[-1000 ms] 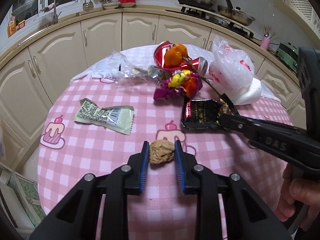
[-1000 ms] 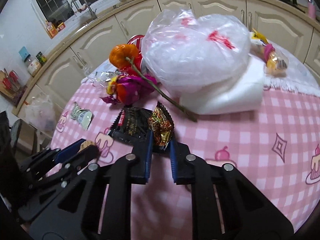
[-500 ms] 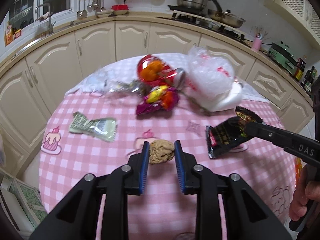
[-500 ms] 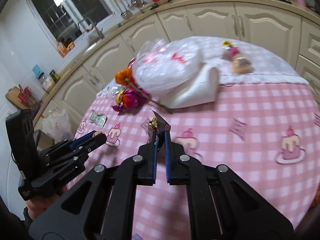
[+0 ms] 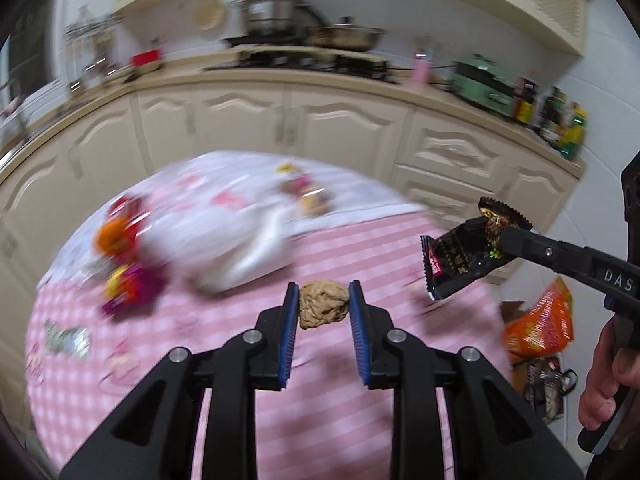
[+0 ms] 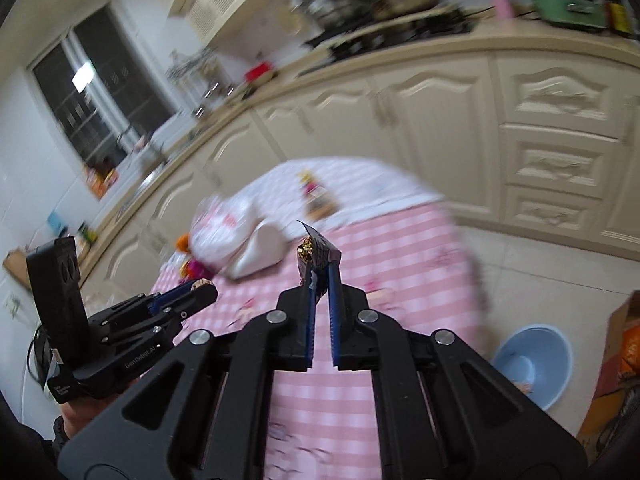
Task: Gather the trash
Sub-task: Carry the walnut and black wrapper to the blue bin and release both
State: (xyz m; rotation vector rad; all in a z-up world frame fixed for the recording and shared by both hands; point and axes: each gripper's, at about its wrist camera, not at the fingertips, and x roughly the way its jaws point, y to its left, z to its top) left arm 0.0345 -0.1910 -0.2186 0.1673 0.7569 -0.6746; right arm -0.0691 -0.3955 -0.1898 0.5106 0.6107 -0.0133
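Observation:
My left gripper (image 5: 324,300) is shut on a crumpled brown paper ball (image 5: 323,305), held above the pink checked tablecloth (image 5: 240,420). The right gripper (image 6: 320,276) is shut on a black snack wrapper (image 6: 314,252) with gold print; in the left wrist view that wrapper (image 5: 460,256) hangs from the right gripper's fingers (image 5: 520,240) past the table's right edge. More litter stays on the table: a purple and orange wrapper pile (image 5: 128,280), a green packet (image 5: 66,338) and a white plastic bag (image 5: 224,236).
A blue basin (image 6: 532,364) stands on the tiled floor right of the table. An orange snack bag (image 5: 538,324) sits in a cardboard box beside it. Cream kitchen cabinets (image 5: 340,132) curve behind the table. A hand (image 5: 604,376) holds the right gripper's handle.
Both grippers have lifted their trash off the table and swung right; the black wrapper now hangs past the table's edge. The views are blurred by the motion.

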